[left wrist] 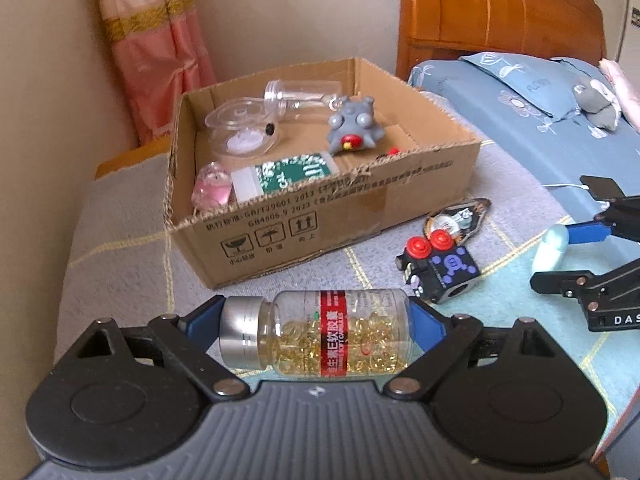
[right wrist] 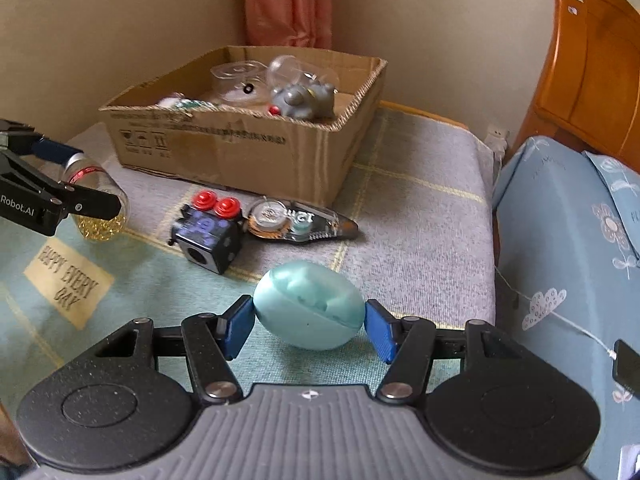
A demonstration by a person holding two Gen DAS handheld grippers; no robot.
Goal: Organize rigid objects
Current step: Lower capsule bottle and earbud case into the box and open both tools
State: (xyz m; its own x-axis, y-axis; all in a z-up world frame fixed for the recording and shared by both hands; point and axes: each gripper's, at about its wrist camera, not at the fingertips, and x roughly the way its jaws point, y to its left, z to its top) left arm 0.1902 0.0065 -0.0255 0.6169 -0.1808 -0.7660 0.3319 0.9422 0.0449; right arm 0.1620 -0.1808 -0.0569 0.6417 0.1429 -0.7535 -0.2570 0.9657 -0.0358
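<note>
Only from right wrist: mat's "HAPPY EVERY DAY" patch (right wrist: pixel 68 282); right claw (right wrist: pixel 310 322) clamped on egg-shaped case (right wrist: pixel 310 310).

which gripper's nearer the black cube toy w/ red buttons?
Left, narrowly. Left gripper, clamped on the pill bottle, sits just beside the black cube toy. Right gripper, holding the teal case, is a bit further off.

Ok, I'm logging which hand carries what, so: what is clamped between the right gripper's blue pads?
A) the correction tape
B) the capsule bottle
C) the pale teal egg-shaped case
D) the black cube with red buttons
C: in the right wrist view the right gripper has a blue pad against each end of the teal egg-shaped case; the capsule bottle sits in the left gripper.
</note>
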